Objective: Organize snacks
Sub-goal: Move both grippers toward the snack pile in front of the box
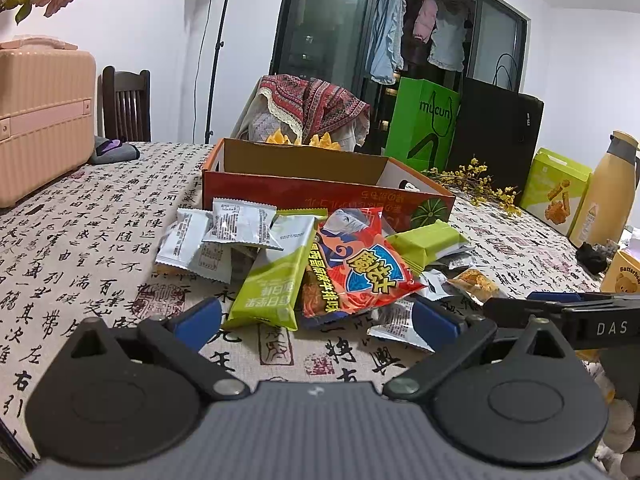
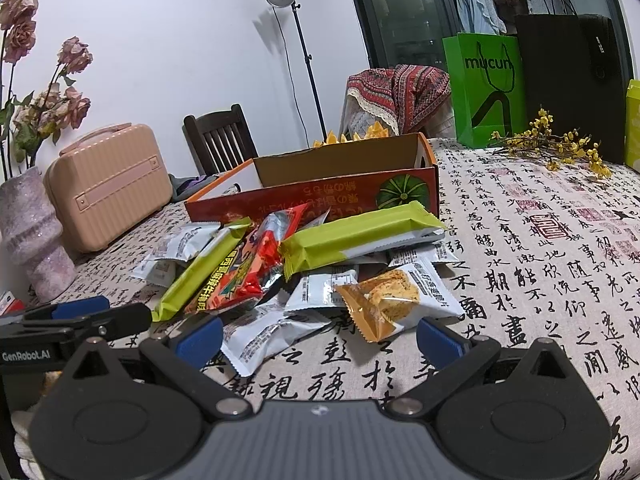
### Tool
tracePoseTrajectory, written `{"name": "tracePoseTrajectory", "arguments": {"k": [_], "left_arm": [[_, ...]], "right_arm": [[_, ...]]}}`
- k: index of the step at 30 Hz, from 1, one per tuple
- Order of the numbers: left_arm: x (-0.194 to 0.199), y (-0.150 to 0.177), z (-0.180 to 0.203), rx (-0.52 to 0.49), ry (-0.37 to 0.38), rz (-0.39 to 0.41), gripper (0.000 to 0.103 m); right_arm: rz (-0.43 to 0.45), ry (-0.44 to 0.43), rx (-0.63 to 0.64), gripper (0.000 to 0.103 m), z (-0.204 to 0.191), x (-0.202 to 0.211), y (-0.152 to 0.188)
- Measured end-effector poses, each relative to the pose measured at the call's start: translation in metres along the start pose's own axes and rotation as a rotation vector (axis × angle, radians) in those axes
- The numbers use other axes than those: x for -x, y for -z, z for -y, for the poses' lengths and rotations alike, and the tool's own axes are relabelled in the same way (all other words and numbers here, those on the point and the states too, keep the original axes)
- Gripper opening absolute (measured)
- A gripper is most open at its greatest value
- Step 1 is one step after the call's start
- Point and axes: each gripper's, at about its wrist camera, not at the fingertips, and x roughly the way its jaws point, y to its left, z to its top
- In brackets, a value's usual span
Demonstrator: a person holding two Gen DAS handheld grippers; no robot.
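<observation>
A pile of snack packets lies on the calligraphy-print tablecloth in front of an open red cardboard box [image 1: 316,192] [image 2: 320,196]. The pile holds a red packet [image 1: 356,268] [image 2: 244,268], green bars [image 1: 276,276] [image 2: 360,236], several white packets [image 1: 240,224] [image 2: 264,336] and an orange-and-white biscuit packet [image 2: 384,304]. My left gripper [image 1: 316,320] is open and empty, just short of the green bar and red packet. My right gripper [image 2: 320,336] is open and empty, its jaws either side of the near white and biscuit packets. Each gripper shows in the other's view: the right [image 1: 560,312] and the left [image 2: 76,320].
A pink case [image 1: 40,120] [image 2: 112,184] and a vase of dried roses [image 2: 28,236] stand at the left. A green bag [image 1: 424,120] [image 2: 486,88], a black bag [image 2: 572,80], yellow flower sprigs [image 2: 560,148], a green snack box [image 1: 556,188] and a yellow bottle [image 1: 608,192] stand at the right.
</observation>
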Motion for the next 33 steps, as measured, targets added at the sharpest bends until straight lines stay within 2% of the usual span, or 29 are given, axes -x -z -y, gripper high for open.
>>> {"name": "tracePoseTrajectory", "arguments": {"k": [15,26,31,33], "left_arm": [[-0.006,0.000,-0.006,0.025,0.010,-0.008,0.103],[-0.015,-0.004,-0.013,0.044,-0.035,-0.008,0.103],[-0.021,-0.007,-0.017,0.062,-0.055,-0.017,0.103],[-0.023,-0.007,-0.018,0.069,-0.058,-0.025,0.103]], "right_arm": [[0.001,0.010,-0.001,0.103,0.006,-0.002,-0.001],[-0.001,0.144,0.029,0.102,0.027,-0.022,-0.009],[-0.021,0.159,0.054,0.101,0.036,-0.040,-0.016],[-0.036,0.153,0.064,0.097,0.038,-0.048,-0.017]]}}
